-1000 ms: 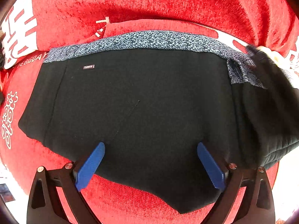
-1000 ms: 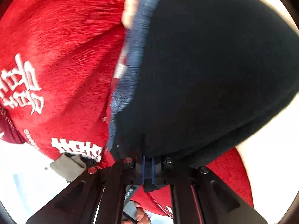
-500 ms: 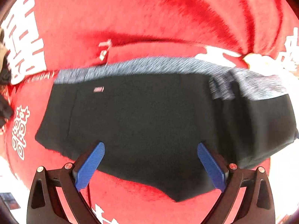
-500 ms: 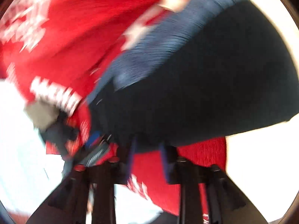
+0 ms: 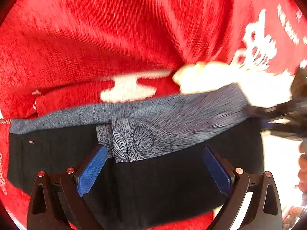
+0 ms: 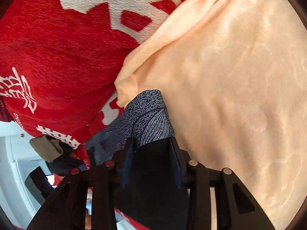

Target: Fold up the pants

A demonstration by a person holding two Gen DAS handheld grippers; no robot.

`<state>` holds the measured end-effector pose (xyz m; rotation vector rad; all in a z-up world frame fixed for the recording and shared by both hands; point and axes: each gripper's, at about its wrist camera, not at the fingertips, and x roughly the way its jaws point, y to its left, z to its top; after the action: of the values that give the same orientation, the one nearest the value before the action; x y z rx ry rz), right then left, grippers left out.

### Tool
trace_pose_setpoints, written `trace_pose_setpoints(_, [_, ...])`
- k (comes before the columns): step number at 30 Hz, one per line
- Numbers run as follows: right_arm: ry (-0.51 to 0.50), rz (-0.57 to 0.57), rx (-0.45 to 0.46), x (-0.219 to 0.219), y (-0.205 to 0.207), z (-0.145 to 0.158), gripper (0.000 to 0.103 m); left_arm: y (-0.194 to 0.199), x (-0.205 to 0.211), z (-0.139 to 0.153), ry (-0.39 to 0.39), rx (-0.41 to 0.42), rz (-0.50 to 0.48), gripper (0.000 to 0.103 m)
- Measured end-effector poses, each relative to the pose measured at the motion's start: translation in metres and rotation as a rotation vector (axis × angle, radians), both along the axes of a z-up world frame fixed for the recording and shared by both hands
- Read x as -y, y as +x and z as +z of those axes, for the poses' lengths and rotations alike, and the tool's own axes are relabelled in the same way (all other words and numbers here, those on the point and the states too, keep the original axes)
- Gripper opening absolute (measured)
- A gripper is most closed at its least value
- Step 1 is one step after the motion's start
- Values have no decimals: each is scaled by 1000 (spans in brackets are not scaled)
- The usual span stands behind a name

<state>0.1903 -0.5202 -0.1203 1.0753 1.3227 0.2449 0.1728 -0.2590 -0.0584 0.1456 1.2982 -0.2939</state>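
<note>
- Below, the black pants (image 5: pixel 163 182) lie flat on a red blanket (image 5: pixel 115 38), their speckled grey waistband (image 5: pixel 172 111) along the far edge.
- One end of the pants is folded over, so a waistband piece lies on the black cloth at the middle.
- The left gripper (image 5: pixel 155 169) hangs over the pants with its blue pads (image 5: pixel 92 170) spread wide and nothing held between them.
- The right gripper (image 6: pixel 151 163) sits at the pants' edge, where waistband and black cloth run between its jaws; the jaws are closing, and whether the pads press the cloth cannot be told.
- A peach cloth (image 6: pixel 230 95) lies just beside the waistband, touching it, over the blanket's white pattern.
- A small tag (image 5: pixel 31 141) shows near the left end of the pants.
</note>
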Motion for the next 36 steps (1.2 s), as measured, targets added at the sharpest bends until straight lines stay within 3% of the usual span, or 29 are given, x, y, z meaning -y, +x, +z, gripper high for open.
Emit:
trace_pose_setpoints(2, [11,22,37,-1,-4,17,35,-1,-10,-26,48,-70,36,101])
trace_pose_setpoints(3, [-41,55,46,-4,-5,26,34,-3,-20,-33,10,-94,71,103])
trace_pose_setpoints(4, [-113,84,43,-7,-2,30,35,-3,-27,-34,-27,-91,94,103])
trace_pose_setpoints(7, [-366,190,5,-11,0,20,35,-5,-28,-28,25,-68,55,103])
trace_pose_setpoints(10, [-414,171,7,-15,-4,20,40,-6,-34,-19,73,-56,43,103])
trace_pose_setpoints(14, [-520,180,27,-35,-20,55,42,-10,-65,-12,84,-78,95,103])
trace_pose_setpoints(17, [-504,215,89,-62,-36,80,42,-15,-85,-3,81,-90,131,103])
trace_pose_setpoints(20, [-488,269,105,-100,-37,78,42,-22,-103,6,101,-102,155,103])
trace_pose_setpoints(24, [-495,334,44,-148,-32,47,42,-36,-130,12,134,-139,179,103])
trace_pose_setpoints(26, [-573,337,57,-164,-38,53,46,-45,-146,15,132,-157,192,103])
trace_pose_setpoints(29, [-515,340,38,-177,-44,62,47,-59,-159,12,156,-181,209,103])
trace_pose_setpoints(31, [-536,383,32,-185,-51,71,48,-65,-170,14,150,-191,220,103])
trace_pose_setpoints(33, [-552,412,28,-195,-58,77,63,-70,-182,20,141,-194,229,103])
trace_pose_setpoints(36, [-527,415,-5,-219,-65,79,68,-80,-193,24,147,-203,233,103])
